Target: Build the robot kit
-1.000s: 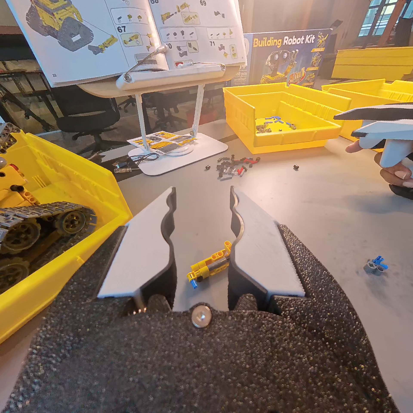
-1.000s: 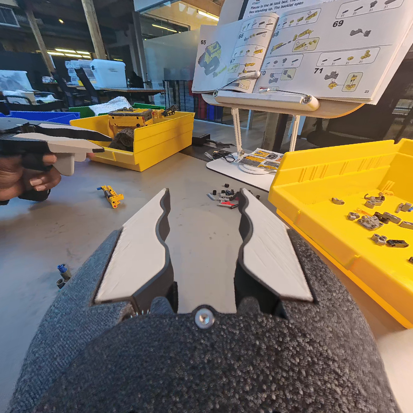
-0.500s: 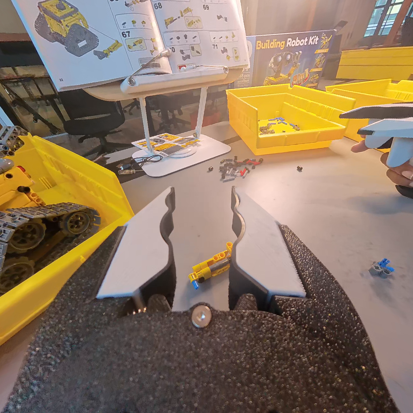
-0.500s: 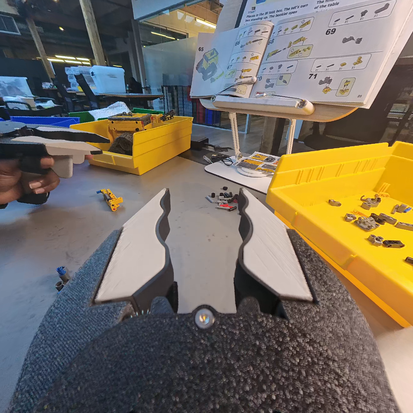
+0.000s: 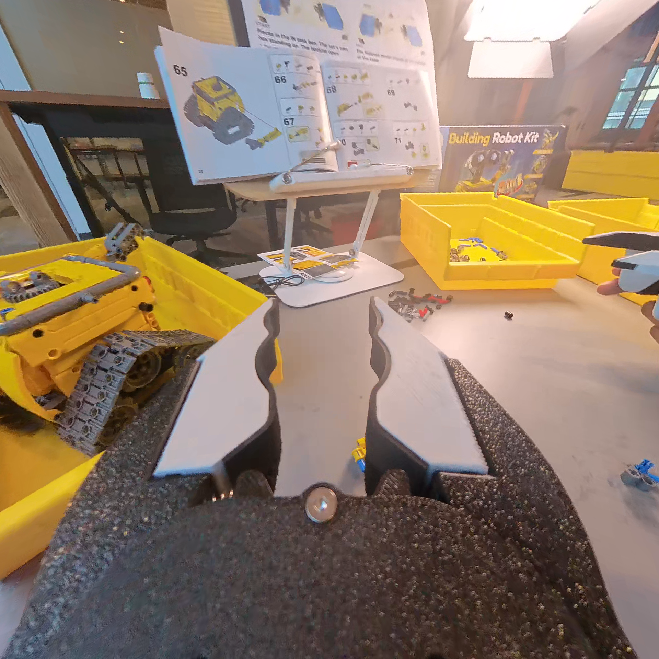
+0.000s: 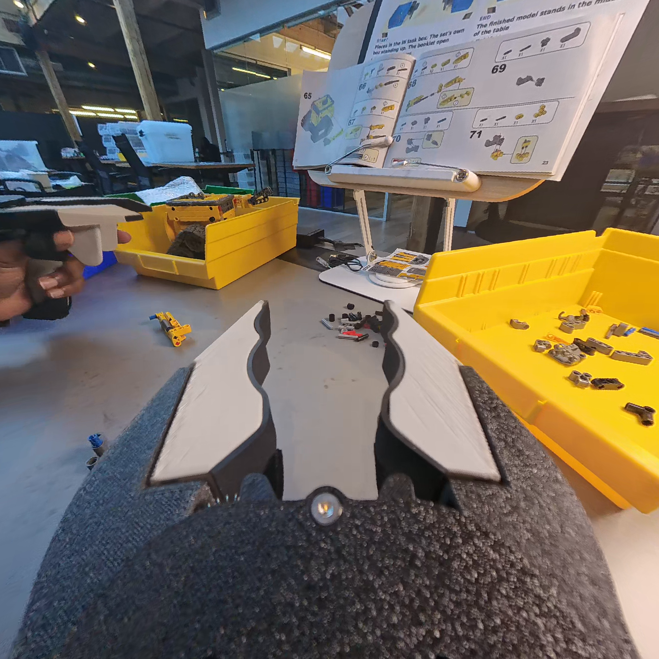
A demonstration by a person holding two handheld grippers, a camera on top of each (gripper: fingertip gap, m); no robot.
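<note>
Both grippers' jaws wide, empty; yellow subassy (image 5: 358,453) mostly hidden, prob. under left gripper (image 5: 323,306) right jaw.

Left gripper (image 5: 322,310): jaws apart, empty, above the counter (image 5: 517,374). A small yellow brick piece (image 5: 358,452) shows just beside the right jaw's base. The tracked yellow model (image 5: 82,342) sits in the yellow bin (image 5: 199,285) at left

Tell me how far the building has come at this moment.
Built: the yellow tracked brick vehicle sits in the left yellow plastic bin; a small yellow brick sub-assembly lies on the grey table. In hand: nothing; left gripper and right gripper are open, empty. Unused: loose black and red pieces on the table, grey pieces in the right yellow bin.
</note>
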